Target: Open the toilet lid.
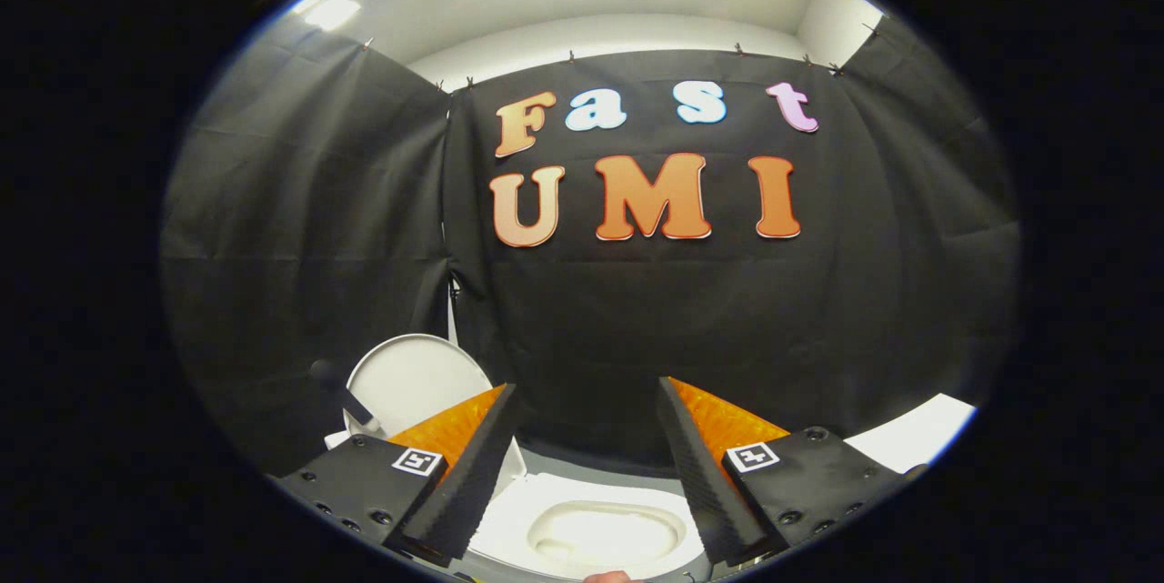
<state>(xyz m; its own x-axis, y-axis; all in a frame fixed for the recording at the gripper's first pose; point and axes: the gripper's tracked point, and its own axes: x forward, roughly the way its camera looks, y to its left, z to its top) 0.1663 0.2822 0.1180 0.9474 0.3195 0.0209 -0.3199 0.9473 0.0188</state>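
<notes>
Toilet lid (pixel 414 378), round, smooth and white, stands up at 10 o'clock from the oval bowl (pixel 605 533). Tool (pixel 587 474) is wide open, holding nothing.

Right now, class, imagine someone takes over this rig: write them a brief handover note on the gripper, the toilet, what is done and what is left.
Gripper: open, fingers wide apart and holding nothing, raised above the toilet.
Toilet lid: already up, standing roughly upright beyond the left finger, against the black cloth wall.
Toilet bowl: uncovered, in view between the fingers and below them.
Done: the lid looks open.
Left: probably nothing except to draw the gripper away; check that the lid stays up unaided.
</notes>
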